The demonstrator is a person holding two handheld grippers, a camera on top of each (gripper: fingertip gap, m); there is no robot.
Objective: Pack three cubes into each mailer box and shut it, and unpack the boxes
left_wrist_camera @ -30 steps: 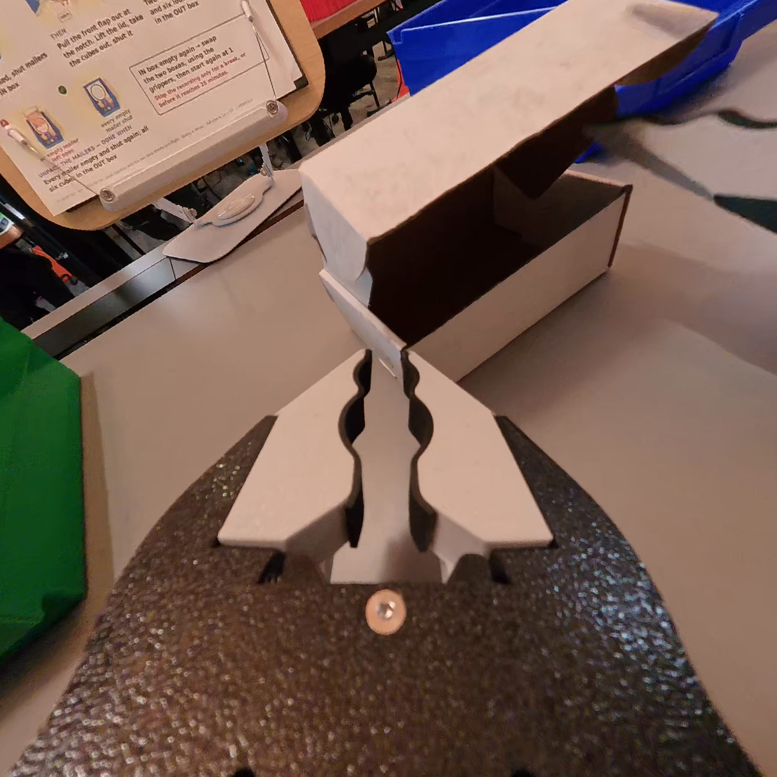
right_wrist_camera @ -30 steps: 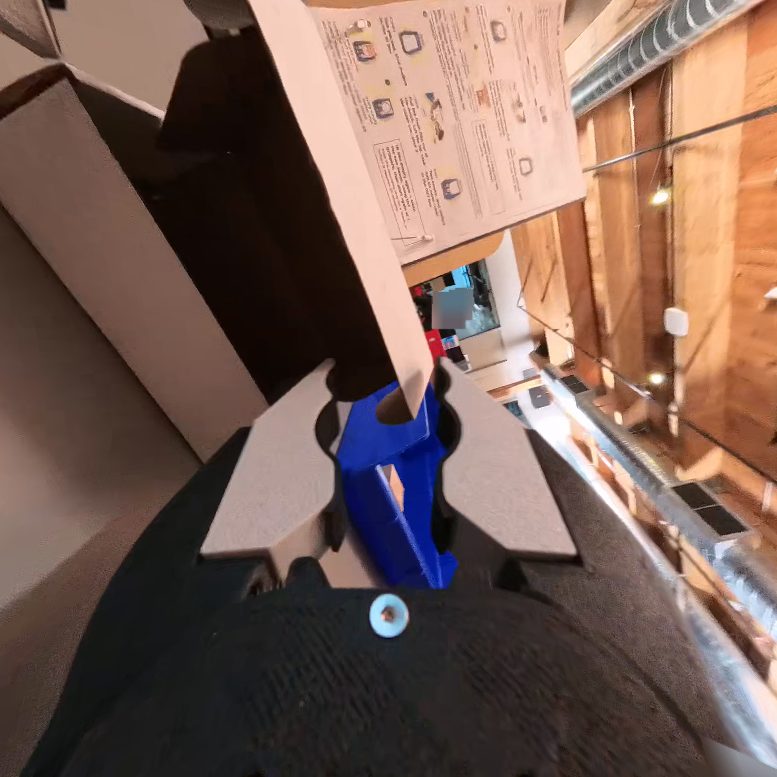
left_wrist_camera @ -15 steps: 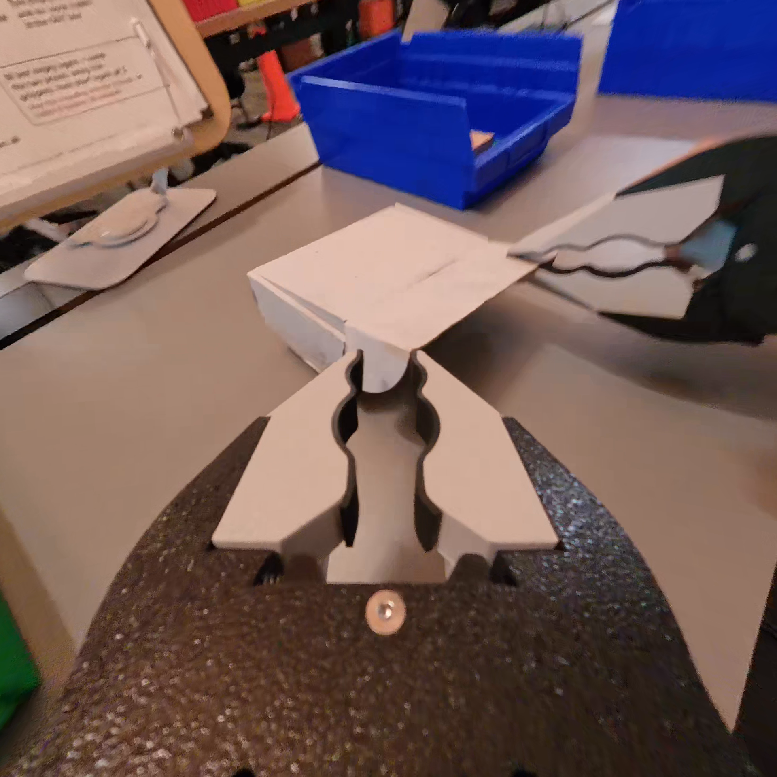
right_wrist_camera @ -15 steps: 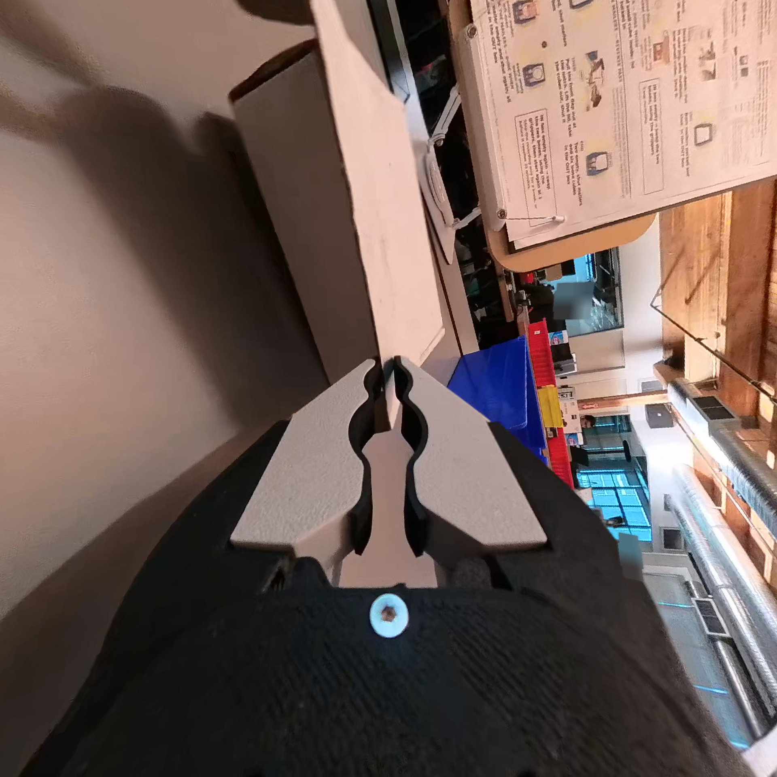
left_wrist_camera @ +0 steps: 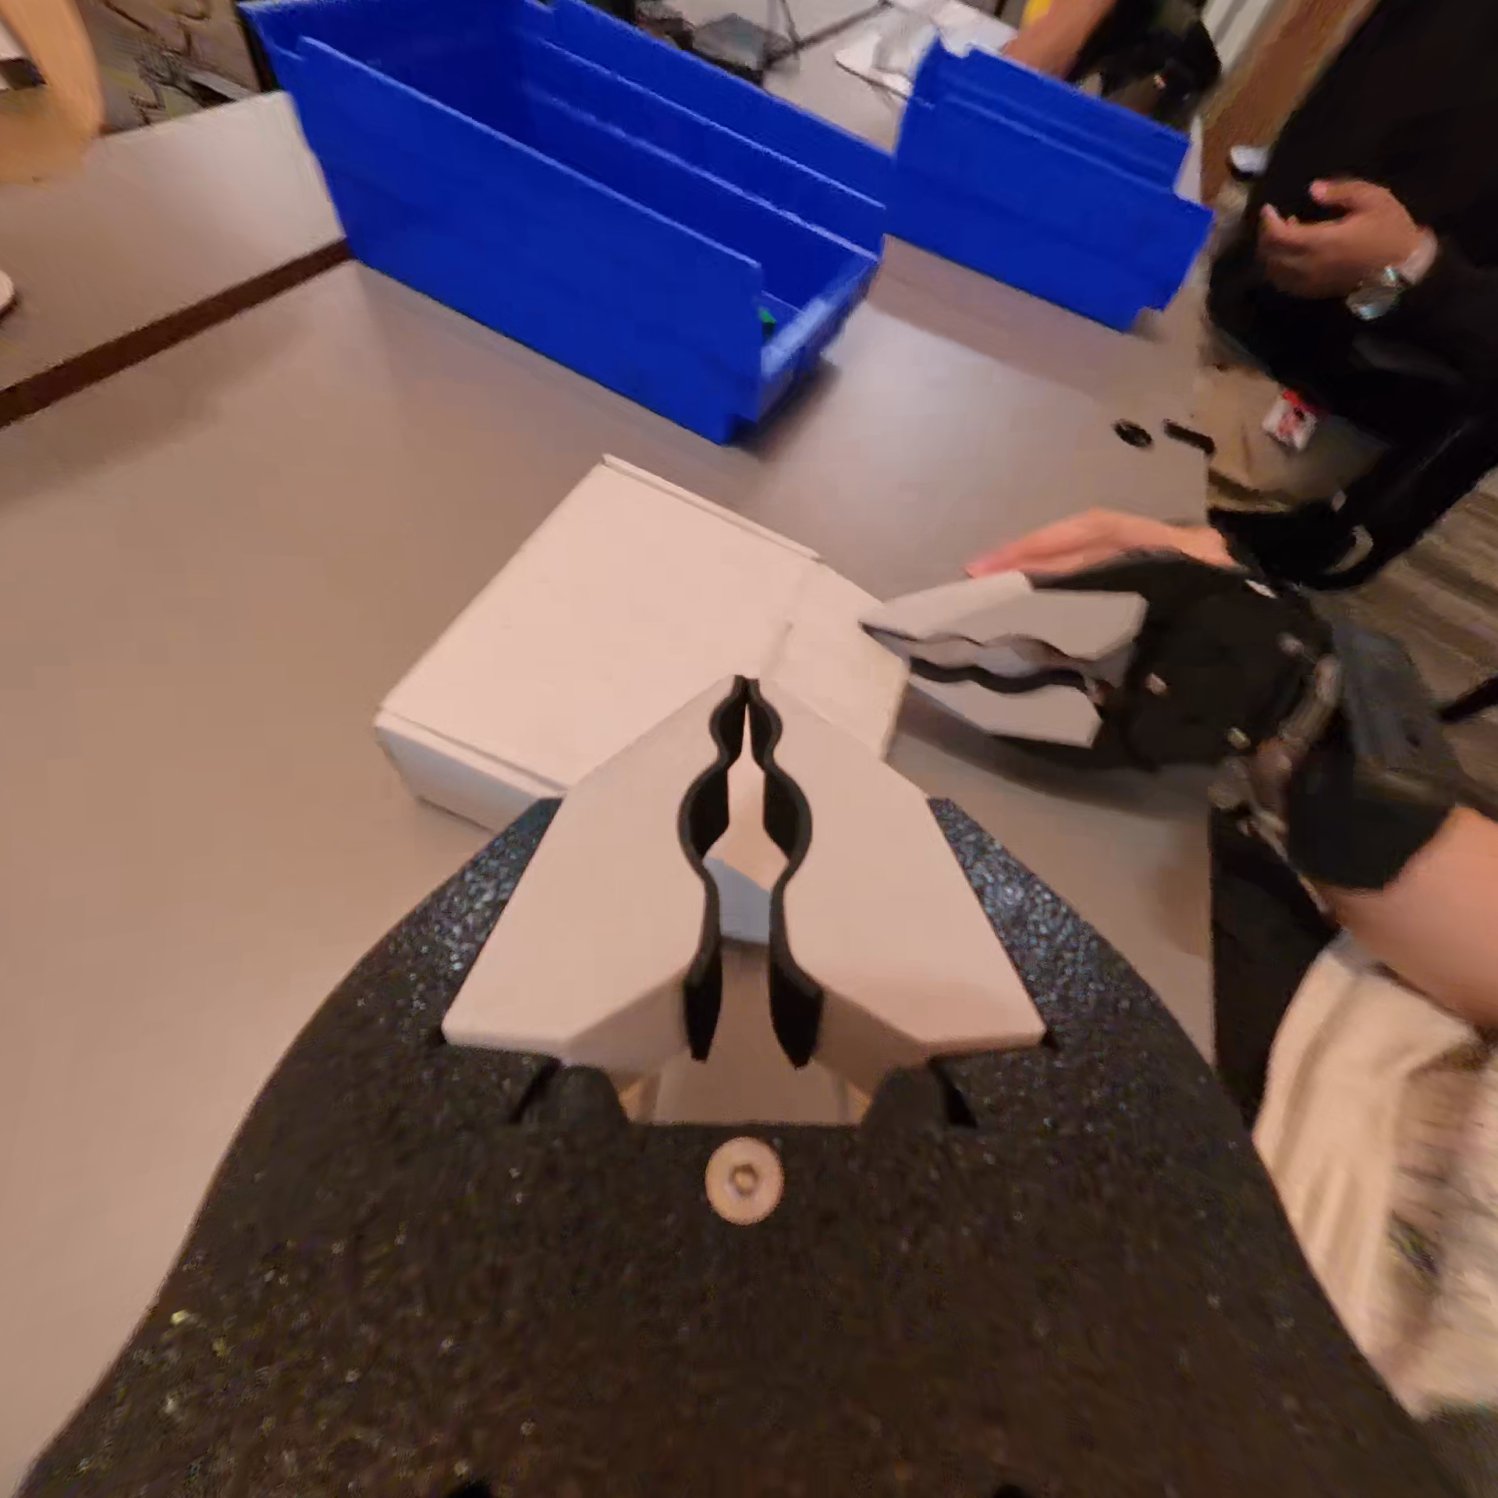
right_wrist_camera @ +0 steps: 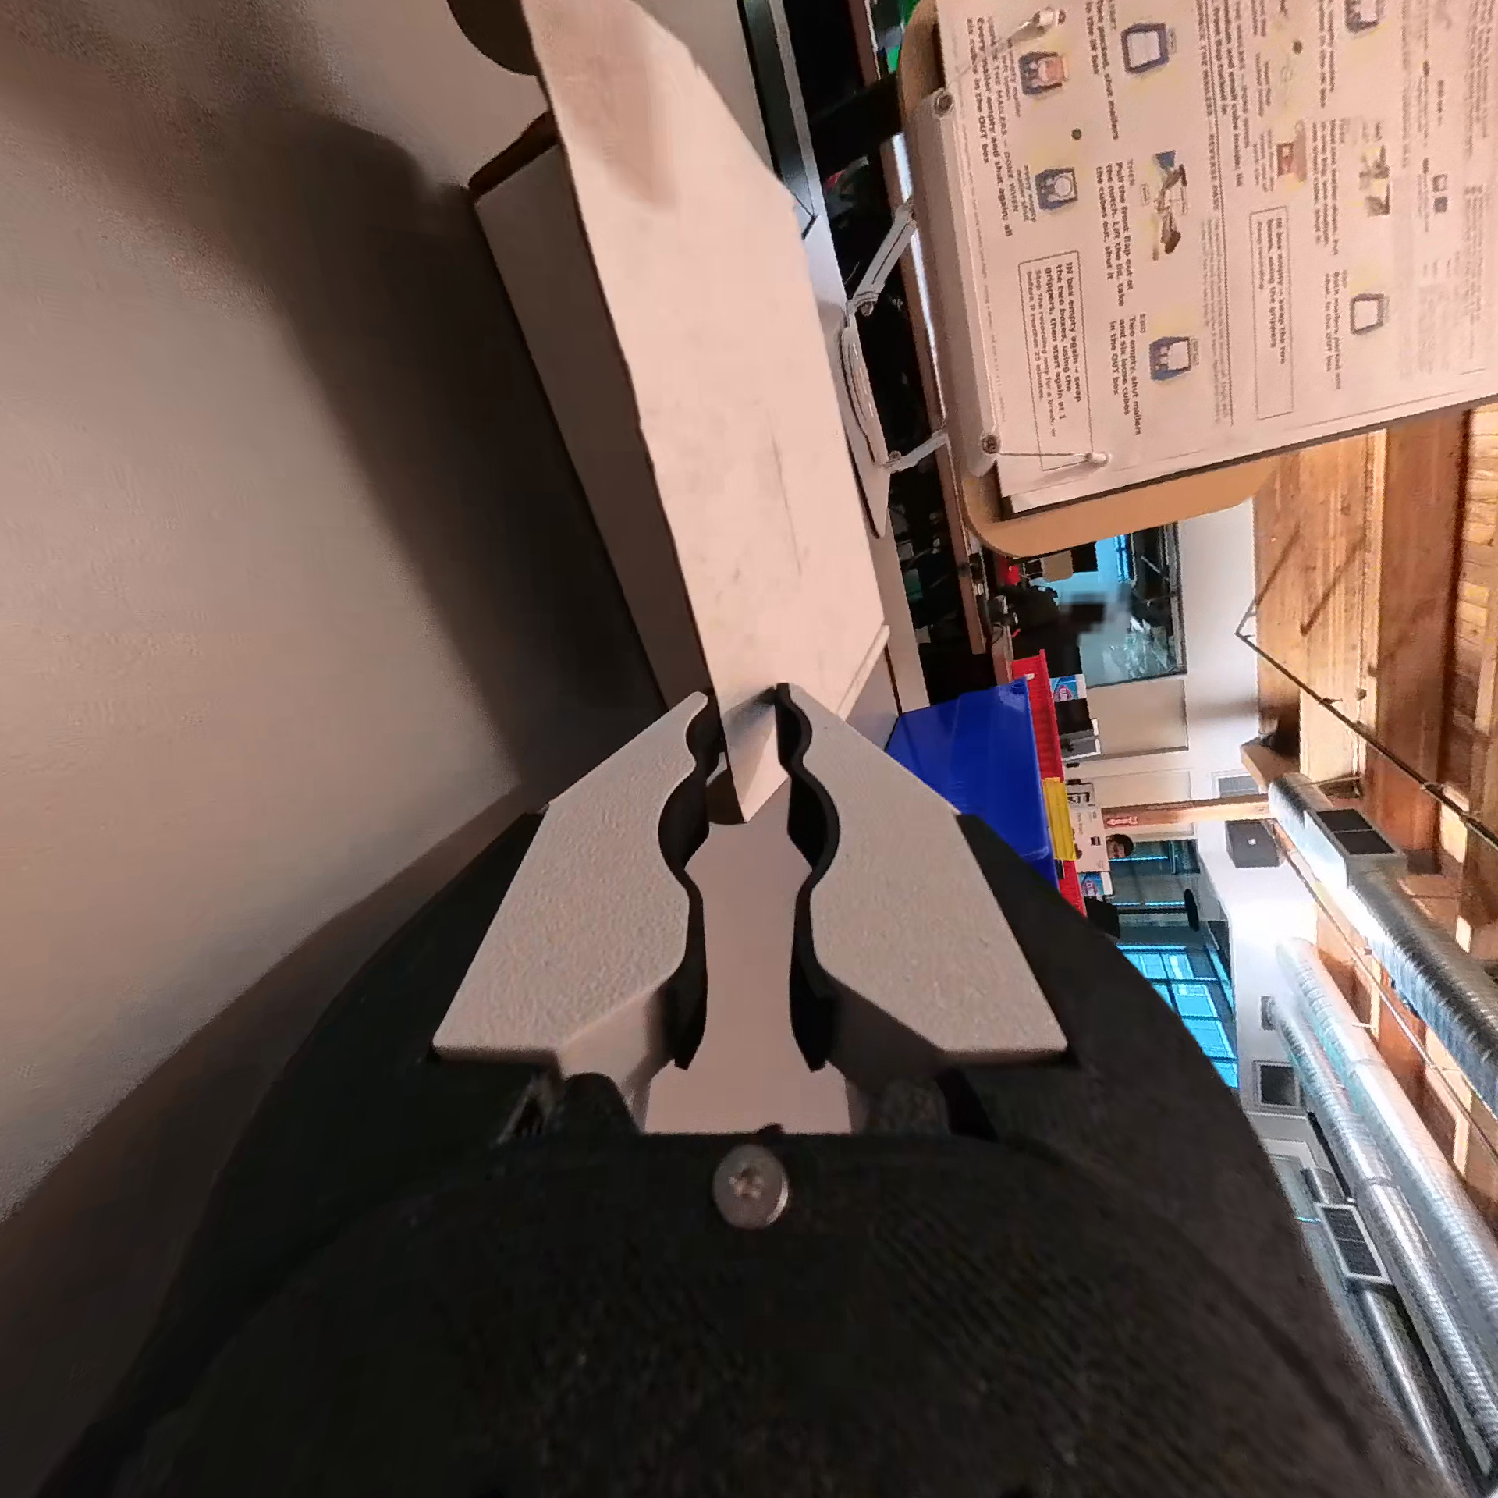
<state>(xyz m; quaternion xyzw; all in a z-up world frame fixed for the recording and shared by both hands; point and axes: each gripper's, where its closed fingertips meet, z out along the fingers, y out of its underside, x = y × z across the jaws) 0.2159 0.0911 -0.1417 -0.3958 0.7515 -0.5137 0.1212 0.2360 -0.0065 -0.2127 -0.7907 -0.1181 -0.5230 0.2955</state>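
1 white mailer box lies lid-down and shut at the centre of the grey table, flanked by 2 grippers.

Its long axis runs from lower left to upper right of the left wrist view. The left gripper, at centre frame, has its tips pressed together over the box's near edge, with nothing seen between them. The right gripper, entering from the right, pinches the front flap at the box's right corner. 2 blue bins stand beyond it at the top of the frame, near a person's hand at the upper right.
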